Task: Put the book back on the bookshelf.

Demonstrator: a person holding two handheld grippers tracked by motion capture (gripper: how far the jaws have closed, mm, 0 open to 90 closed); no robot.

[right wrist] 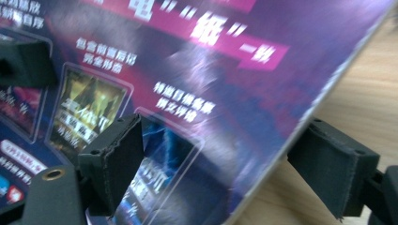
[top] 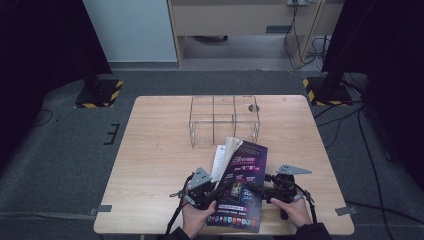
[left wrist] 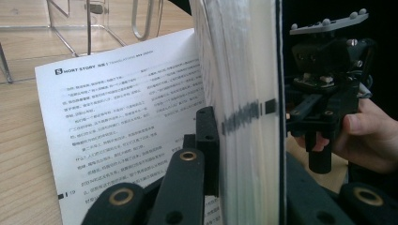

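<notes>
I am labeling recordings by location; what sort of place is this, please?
Probably a lab or office recording room: a wooden table stands between black stands with hazard-striped bases, with cables on grey carpet.

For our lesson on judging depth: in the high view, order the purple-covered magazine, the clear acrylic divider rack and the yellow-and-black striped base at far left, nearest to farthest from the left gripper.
From the left gripper:
1. Purple-covered magazine, clamped in its jaws, table front.
2. Clear acrylic divider rack, mid-table beyond it.
3. Yellow-and-black striped base, on the floor, far left.
</notes>
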